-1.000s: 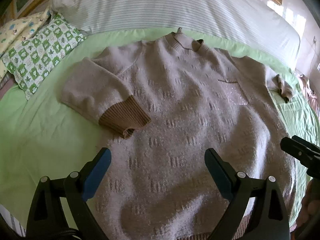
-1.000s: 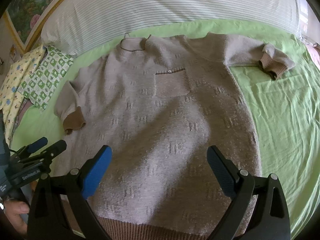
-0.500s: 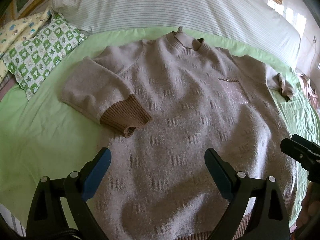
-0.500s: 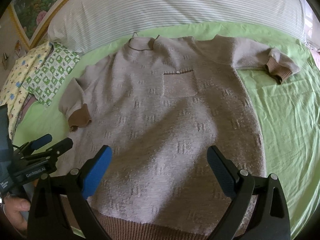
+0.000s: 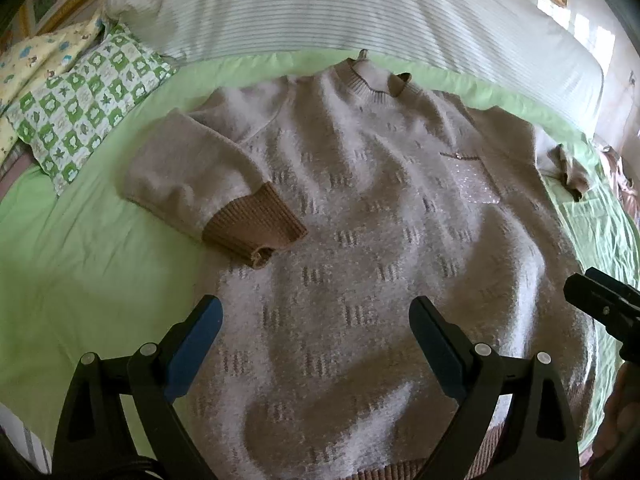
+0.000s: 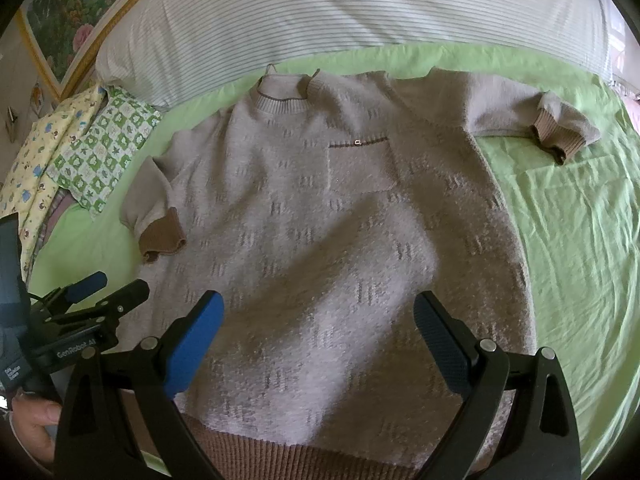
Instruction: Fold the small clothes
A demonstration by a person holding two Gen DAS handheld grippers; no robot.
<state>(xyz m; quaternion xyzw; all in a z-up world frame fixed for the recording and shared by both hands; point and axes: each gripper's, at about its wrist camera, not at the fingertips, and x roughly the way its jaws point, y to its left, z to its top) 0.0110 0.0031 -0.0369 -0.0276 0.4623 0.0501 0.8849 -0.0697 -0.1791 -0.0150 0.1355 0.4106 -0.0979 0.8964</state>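
Note:
A beige knit sweater (image 5: pixel 380 220) lies face up and spread flat on a green bed sheet, with a chest pocket (image 6: pixel 358 164) and brown ribbed cuffs. Its left sleeve (image 5: pixel 208 184) is folded inward with its cuff on the body. Its right sleeve (image 6: pixel 532 116) stretches out to the side. My left gripper (image 5: pixel 316 328) is open and empty above the lower left of the sweater; it also shows in the right wrist view (image 6: pixel 108 292). My right gripper (image 6: pixel 320 332) is open and empty above the lower middle near the brown hem (image 6: pixel 304 456).
A large striped pillow (image 6: pixel 340 12) lies along the head of the bed. A green checked pillow (image 5: pixel 84 108) and a yellow patterned one (image 6: pixel 36 168) lie at the far left. The green sheet (image 6: pixel 580 240) is bare to the right of the sweater.
Both views have shifted slightly; the sweater sits a little lower in the right wrist frame. Both grippers stay open and the sweater has not moved.

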